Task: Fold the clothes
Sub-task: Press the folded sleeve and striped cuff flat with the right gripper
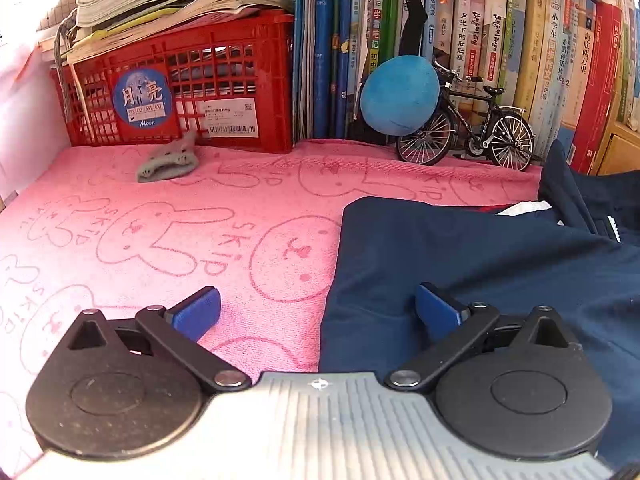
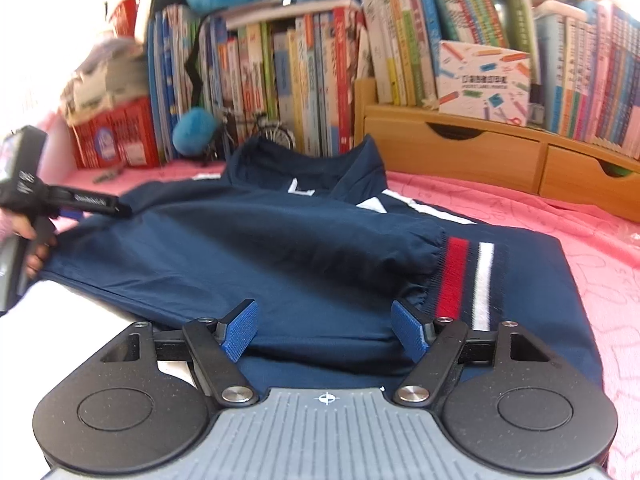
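Lying flat: smooth navy jacket (image 2: 280, 264), ribbed striped cuff (image 2: 468, 280), fuzzy pink towel (image 1: 160, 232).

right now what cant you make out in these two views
- Jacket: its near hem is hidden behind the right gripper, right wrist view.
- Jacket's right side is cut off by the frame edge, left wrist view.
- Red crate: contents hidden behind the lattice, left wrist view.
- Book spines: blurred, unreadable.

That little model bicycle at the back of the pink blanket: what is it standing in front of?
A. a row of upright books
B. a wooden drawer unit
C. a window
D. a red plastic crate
A: in the left wrist view the model bicycle stands on the pink blanket right before the row of upright books, with the red plastic crate well off to its left.
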`<state>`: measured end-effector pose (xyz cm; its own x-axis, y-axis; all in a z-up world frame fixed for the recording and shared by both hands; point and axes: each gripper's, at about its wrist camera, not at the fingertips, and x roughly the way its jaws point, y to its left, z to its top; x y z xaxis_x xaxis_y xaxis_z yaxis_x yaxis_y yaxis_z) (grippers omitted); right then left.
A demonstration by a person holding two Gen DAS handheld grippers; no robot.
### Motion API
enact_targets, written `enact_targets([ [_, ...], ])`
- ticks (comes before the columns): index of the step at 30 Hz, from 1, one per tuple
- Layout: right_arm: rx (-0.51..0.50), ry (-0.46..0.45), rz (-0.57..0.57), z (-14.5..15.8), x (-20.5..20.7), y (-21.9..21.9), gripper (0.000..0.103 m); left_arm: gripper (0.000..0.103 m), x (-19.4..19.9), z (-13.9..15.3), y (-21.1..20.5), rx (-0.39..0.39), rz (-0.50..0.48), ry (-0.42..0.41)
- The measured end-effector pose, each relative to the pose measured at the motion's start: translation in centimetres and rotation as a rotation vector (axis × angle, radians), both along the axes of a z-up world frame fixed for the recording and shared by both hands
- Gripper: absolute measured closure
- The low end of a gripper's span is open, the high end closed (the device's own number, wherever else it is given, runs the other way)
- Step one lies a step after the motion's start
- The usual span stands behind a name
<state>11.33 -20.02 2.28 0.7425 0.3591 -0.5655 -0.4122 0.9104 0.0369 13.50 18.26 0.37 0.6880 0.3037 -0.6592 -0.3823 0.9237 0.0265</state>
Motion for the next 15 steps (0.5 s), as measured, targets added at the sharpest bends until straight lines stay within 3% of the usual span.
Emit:
enact_targets([
  [1,-0.023,-0.006,-0.042,0.0,-0.3,-0.3,0.023,0.000,0.0,0.0,0.0,-0.003,0.000,0.000],
  [2,-0.050,-0.004,-0.096,0.0,-0.4,-0.8,0.000,0.000,0.0,0.0,0.1,-0.006,0.001,-0.001],
  [4,-0.108,0.035,-0.245,-0.7,0.3,-2.3,0.000,0.000,0.0,0.0,0.0,-0.006,0.001,-0.001],
  [7,-0.071,0.035,-0.313,-0.4,0.3,-4.5,0.001,0.000,0.0,-0.1,0.1,-0.009,0.001,-0.002],
  [11,-0.052,-0.035,-0.230,0.8,-0.2,-3.0,0.002,0.000,0.1,-0.1,0.1,-0.009,0.001,-0.002],
  [15,-0.053,-0.030,-0.119,1.0,0.8,0.2,0.020,0.000,0.1,-0.1,0.1,-0.009,0.002,-0.002],
])
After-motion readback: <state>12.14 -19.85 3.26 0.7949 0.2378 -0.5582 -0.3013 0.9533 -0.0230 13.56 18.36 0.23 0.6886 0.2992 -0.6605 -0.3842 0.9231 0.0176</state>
